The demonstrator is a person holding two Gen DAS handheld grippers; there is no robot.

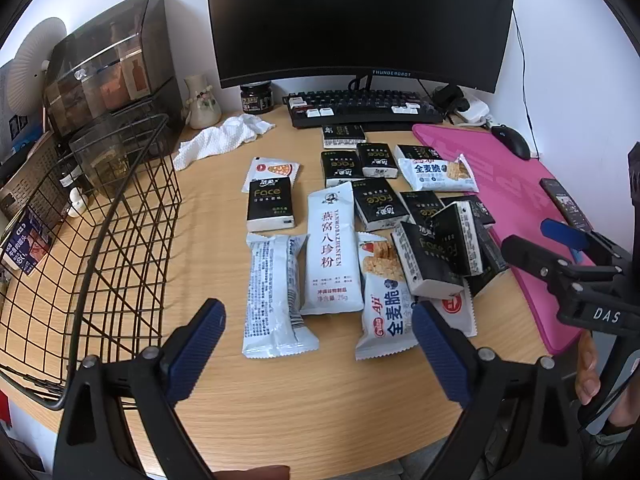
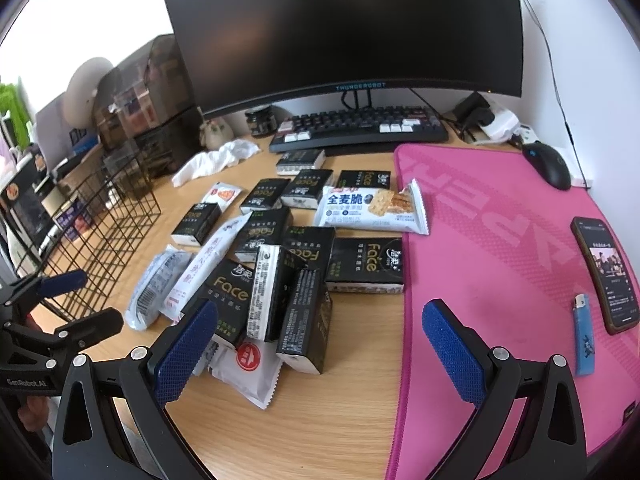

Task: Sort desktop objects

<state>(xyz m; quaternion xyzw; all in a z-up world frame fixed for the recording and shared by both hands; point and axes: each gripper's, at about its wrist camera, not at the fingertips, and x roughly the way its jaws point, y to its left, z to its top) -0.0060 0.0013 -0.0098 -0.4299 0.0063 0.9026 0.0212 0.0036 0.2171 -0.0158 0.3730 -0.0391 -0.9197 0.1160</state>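
Wall: plain white (image 1: pixel 560 40), behind everything.
Desk: light wood grain (image 1: pixel 320 400), set against the wall.
Monitor: dark curved screen (image 1: pixel 360 20), upright at the back.
Light: bright, even daylight.

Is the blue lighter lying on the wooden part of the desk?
No, the blue lighter lies on the pink mat, right beside the phone.

Counted eleven black Face tissue packs (image 2: pixel 364 266) - a few were stacked. Six white snack packets (image 1: pixel 330 248) - two were Aji bars (image 1: pixel 440 172). One wire basket (image 1: pixel 100 240), one phone (image 2: pixel 608 276), one lighter (image 2: pixel 584 336).
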